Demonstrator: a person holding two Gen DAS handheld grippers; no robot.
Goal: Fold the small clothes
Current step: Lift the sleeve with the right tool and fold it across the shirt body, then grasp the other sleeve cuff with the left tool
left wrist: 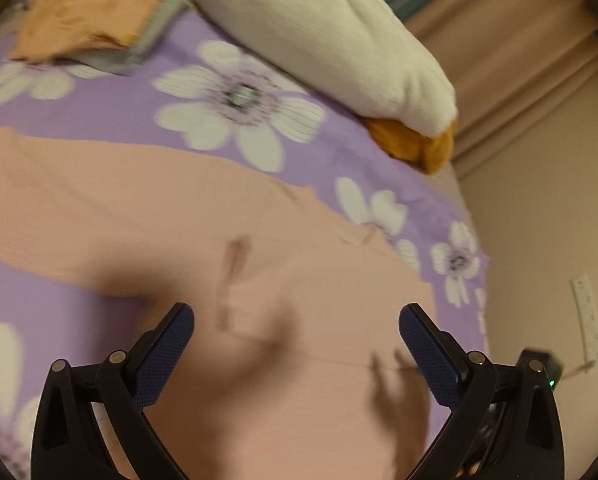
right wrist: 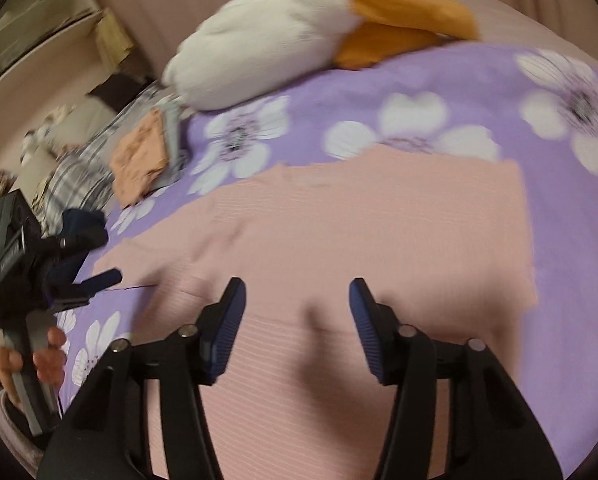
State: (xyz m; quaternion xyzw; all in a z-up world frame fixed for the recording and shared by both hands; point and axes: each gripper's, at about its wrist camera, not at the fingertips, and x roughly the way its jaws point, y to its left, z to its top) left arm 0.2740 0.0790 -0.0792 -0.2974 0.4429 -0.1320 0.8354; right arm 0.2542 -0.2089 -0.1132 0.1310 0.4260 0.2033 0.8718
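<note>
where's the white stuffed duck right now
The white stuffed duck lies at the far edge of the purple flowered bedspread, beyond the spread-out pink garment; in the left wrist view, it is right of the folded orange clothes.

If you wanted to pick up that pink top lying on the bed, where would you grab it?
Probably the pink top at its right-hand edge, coming from above: it lies flat on the purple floral sheet, so only an edge gives the fingers a layer to pinch.
</note>
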